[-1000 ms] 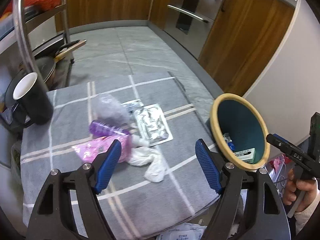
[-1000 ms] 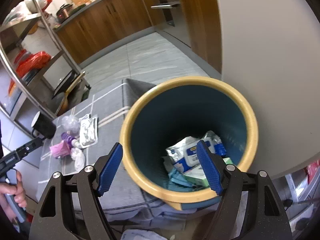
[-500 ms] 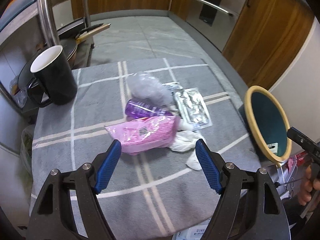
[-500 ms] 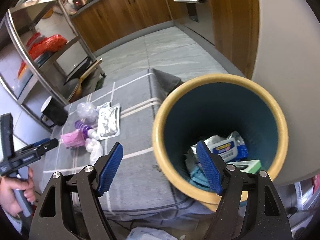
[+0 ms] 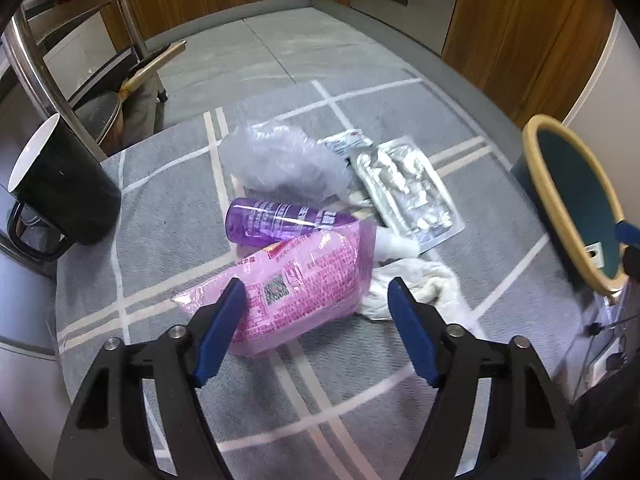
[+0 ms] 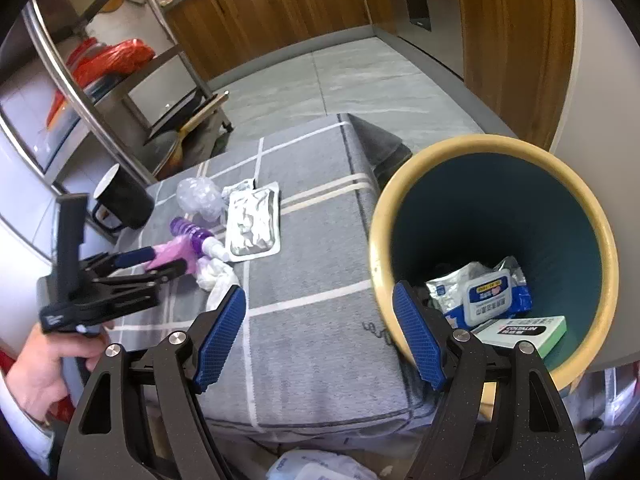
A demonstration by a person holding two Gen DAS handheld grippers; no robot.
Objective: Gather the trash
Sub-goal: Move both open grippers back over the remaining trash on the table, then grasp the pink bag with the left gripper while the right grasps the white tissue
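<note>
A pink packet (image 5: 304, 288) lies on the grey checked cloth (image 5: 360, 392), against a purple bottle (image 5: 272, 220) and a white tissue (image 5: 416, 284). My left gripper (image 5: 315, 292) hangs just over the packet, its jaws closing with the packet between them but not pressed. The right wrist view shows that left gripper (image 6: 156, 264) straddling the pink packet (image 6: 172, 250). My right gripper (image 6: 319, 296) stands open and holds nothing, over the cloth beside the yellow-rimmed bin (image 6: 496, 142), which holds a wipes pack (image 6: 488, 292) and a box.
Crumpled clear plastic (image 5: 280, 160), a silver blister pack (image 5: 408, 192) and a small sachet (image 5: 346, 140) lie behind the bottle. A black mug (image 5: 64, 192) stands at the cloth's left edge. A metal rack (image 6: 80, 92) rises at the left; the bin (image 5: 538, 176) stands off the right edge.
My left gripper sank toward the pink packet and its jaws narrowed around it. My right gripper slid left, off the bin's mouth and over the cloth's edge.
</note>
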